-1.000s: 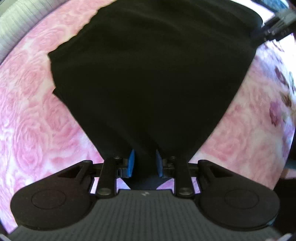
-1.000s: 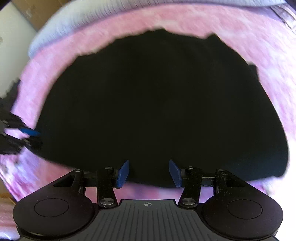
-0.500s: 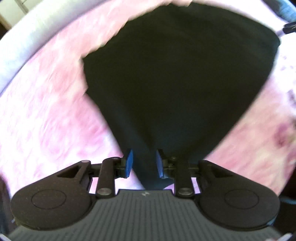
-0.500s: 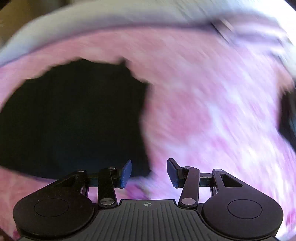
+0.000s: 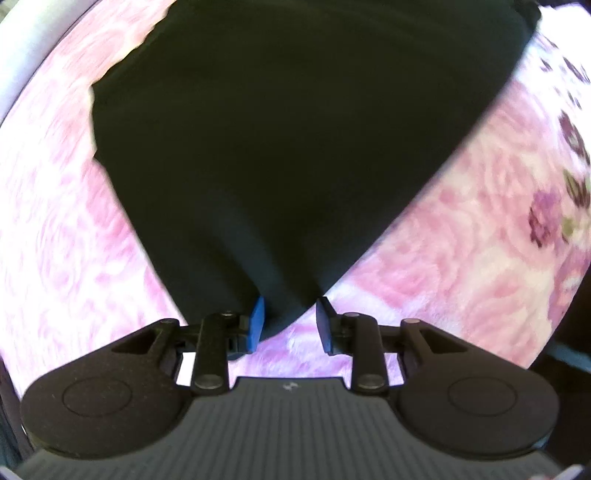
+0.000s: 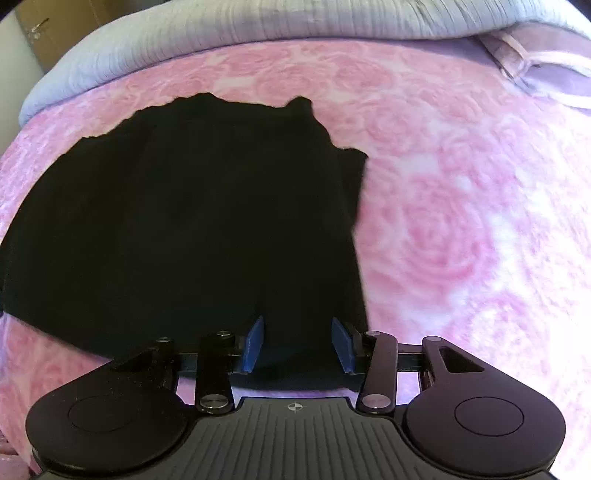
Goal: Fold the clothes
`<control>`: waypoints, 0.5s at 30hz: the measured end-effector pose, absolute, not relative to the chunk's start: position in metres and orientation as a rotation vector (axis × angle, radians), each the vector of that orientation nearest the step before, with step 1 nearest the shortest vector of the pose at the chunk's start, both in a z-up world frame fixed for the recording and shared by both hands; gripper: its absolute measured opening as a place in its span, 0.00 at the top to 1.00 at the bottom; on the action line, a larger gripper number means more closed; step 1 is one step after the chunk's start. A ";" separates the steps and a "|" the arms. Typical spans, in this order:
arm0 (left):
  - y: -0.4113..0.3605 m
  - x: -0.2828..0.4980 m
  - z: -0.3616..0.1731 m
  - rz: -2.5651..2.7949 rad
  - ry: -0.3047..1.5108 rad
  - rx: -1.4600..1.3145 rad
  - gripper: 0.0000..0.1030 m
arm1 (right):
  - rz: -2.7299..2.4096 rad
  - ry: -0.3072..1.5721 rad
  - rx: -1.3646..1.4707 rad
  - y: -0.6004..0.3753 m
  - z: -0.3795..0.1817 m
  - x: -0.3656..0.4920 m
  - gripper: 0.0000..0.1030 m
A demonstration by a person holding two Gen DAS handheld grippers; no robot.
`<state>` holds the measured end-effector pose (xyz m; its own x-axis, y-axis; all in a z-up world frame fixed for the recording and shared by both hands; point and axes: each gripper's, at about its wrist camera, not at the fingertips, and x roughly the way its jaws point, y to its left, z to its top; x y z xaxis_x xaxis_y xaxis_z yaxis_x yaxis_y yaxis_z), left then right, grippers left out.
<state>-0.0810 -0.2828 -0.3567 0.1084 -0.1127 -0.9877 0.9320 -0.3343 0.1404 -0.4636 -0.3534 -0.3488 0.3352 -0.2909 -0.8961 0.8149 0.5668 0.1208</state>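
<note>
Garment, black and spread flat on the pink rose-patterned bed cover, had one corner reaching in between the left fingers, which were opening: the left blue pad lay against the cloth while the right one stood clear over the cover, so nothing was clamped. To finish that release cleanly, the corner ought to drop flat before the left gripper lifted away, or the cloth would drag and wrinkle. The right fingers stood parted over the near edge of the garment, close to its right-hand side; cloth showed between the pads but they did not press on it. For a good fold the right gripper should probably bite right at that edge and take a single layer only. The left gripper pointed straight down at the bed; the right was tilted steeply down, looking across the garment toward a grey blanket at the far side.
</note>
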 end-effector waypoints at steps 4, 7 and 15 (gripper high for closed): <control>-0.277 -0.078 -0.345 -1.348 0.881 1.446 0.74 | -0.798 1.017 0.696 -0.362 -0.351 -0.464 0.56; -0.273 -0.069 -0.328 -1.309 0.889 1.400 0.74 | -0.833 1.042 0.700 -0.359 -0.338 -0.458 0.55; -0.249 -0.049 -0.281 -1.286 0.868 1.295 0.73 | -0.769 1.038 0.665 -0.308 -0.304 -0.437 0.40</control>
